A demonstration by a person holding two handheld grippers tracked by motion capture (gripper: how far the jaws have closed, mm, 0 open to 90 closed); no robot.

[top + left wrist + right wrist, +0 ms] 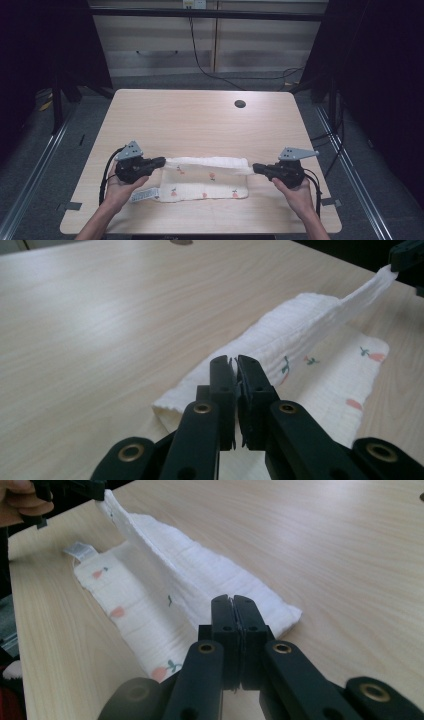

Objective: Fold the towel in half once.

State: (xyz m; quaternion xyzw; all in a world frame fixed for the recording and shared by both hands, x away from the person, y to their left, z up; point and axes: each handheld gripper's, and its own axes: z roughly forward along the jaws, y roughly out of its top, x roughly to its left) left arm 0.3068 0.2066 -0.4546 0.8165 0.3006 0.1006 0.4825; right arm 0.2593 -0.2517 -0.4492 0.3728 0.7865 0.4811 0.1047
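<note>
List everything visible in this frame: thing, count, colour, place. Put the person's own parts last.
cloth: one, white with small orange prints, near middle of the table, folded lengthwise, far edge lifted at both ends
label: one, white, at the cloth's left end, flat on the table
table: one, light wood, centre of the high view
hole: one, dark, round, far right part of the tabletop
cabinet: one, pale, beyond the table
cables: a few, black, on the floor beyond the table
left gripper: one, black, shut on the cloth's left corner
right gripper: one, black, shut on the cloth's right corner
hands: two, at the near edge, holding the grippers
</note>
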